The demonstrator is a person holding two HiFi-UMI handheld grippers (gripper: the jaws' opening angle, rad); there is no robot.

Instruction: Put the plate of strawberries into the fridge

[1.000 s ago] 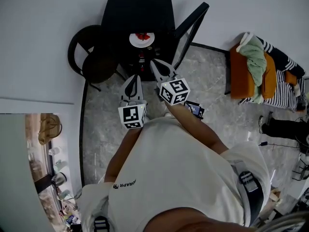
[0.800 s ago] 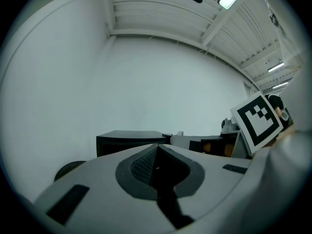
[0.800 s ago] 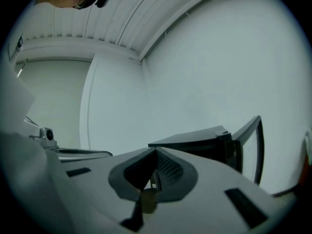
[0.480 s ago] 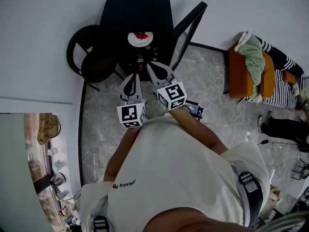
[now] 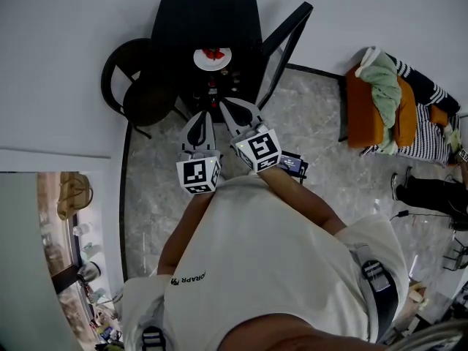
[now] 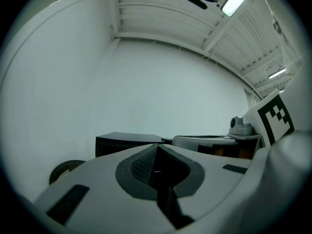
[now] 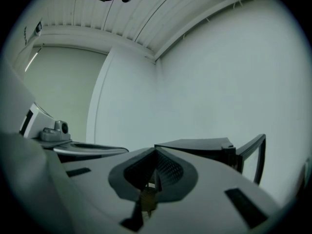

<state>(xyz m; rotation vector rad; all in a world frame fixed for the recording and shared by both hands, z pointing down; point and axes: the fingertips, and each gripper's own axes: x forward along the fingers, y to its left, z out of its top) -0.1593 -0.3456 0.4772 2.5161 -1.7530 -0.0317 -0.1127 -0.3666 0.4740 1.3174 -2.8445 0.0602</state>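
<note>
Sitting at the near edge of the black surface (image 5: 205, 13), the plate (image 5: 213, 59) of strawberries (image 5: 214, 53) invites a frontal approach. The left gripper (image 5: 202, 117) and right gripper (image 5: 232, 107) hang short of it, fingers pressed together on nothing. A round chair (image 5: 135, 86) and an angled chair (image 5: 281, 39) flank the path; no fridge shows.

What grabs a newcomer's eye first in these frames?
The white plate of strawberries stands out bright against the black fridge at top centre of the head view, with the fridge door open to its right. Just below it, the left tongs and right tongs point toward the fridge, both shut and empty. Far right, an orange armchair is piled with clothes.
</note>
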